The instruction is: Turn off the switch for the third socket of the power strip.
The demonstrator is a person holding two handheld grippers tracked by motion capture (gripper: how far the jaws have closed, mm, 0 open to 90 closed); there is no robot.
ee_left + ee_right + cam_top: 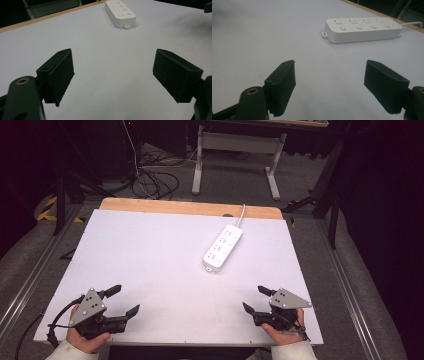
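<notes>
The left tongs (121,300) and the right tongs (256,298) are both spread wide with nothing between their jaws, each held in a hand just inside the near edge of the white tabletop (150,260), the left near the near-left corner, the right near the near-right one. A broad bare stretch of tabletop lies between them and ahead of them. The white power strip (222,248) lies flat toward the far right, slanted, well apart from both tongs, its cord running off over the wooden far edge (190,208). Nothing stands between either pair and the strip. Beyond the tabletop, cables and a grey table frame sit on the floor.
</notes>
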